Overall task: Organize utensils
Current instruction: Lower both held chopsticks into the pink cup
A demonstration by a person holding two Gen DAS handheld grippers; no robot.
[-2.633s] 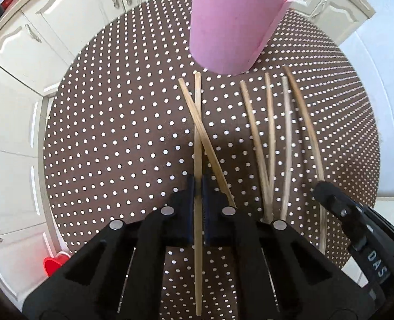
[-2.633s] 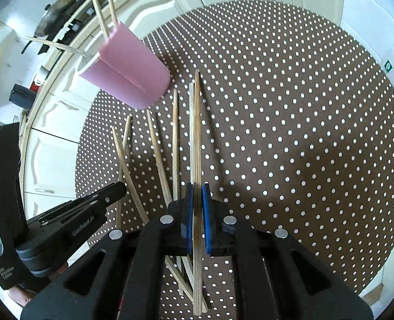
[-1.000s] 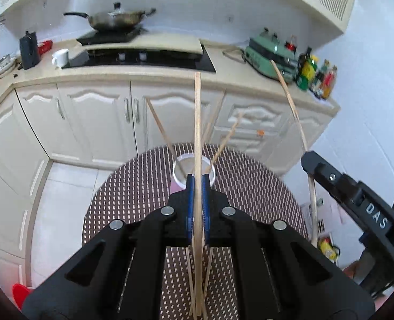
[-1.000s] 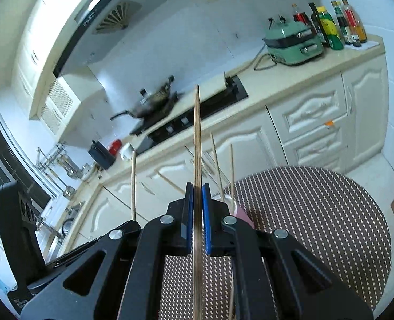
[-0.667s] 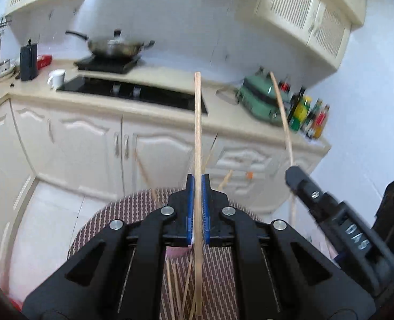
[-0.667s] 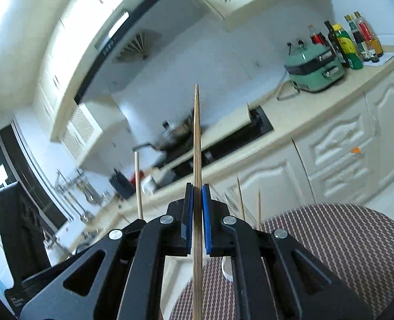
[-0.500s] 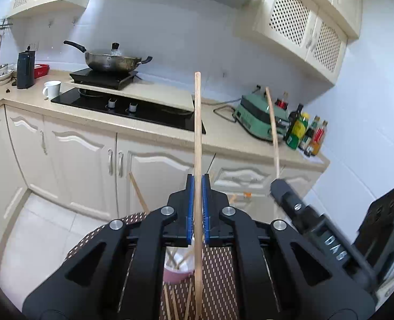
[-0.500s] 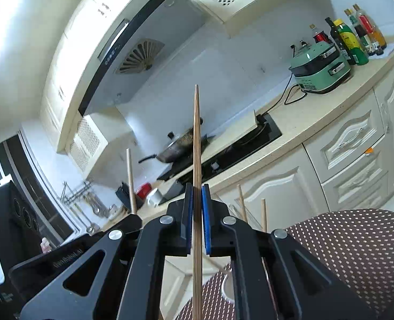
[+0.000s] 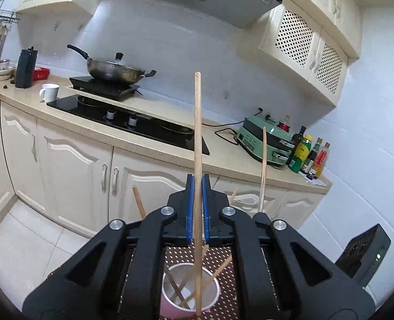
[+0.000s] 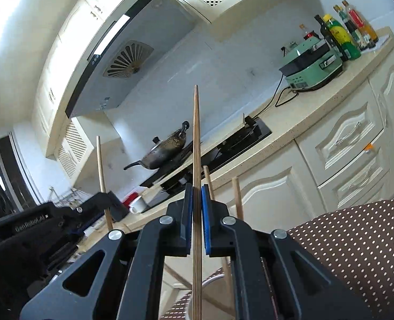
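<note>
Both grippers have swung up off the dotted tablecloth since the earlier frames, each carrying one chopstick, and now point near level over the pink cup.

Left gripper (image 9: 197, 208): blue pads clamped on a chopstick (image 9: 197, 144) held upright through frame centre. Its lower end reaches to the pink cup (image 9: 190, 293) at bottom centre, at or just inside the rim; exact depth not resolvable. The cup already holds several sticks leaning against its wall. It stands on the brown dotted tablecloth (image 9: 223, 256).

Right gripper (image 10: 196, 213): jaws closed on a second chopstick (image 10: 196, 160), also vertical, tapered tip upward. Lower end runs out of the bottom edge near a pale cup rim; contact not visible. In the left view this stick shows at right of centre, close beside the first.

Reading: sticks are gripped mid-length and kept upright so they can drop end-first into the narrow opening among those already stored. Insertion step under way; release not yet made.

Risk: two sticks entering together may foul the leaning ones or tip the light cup.
</note>
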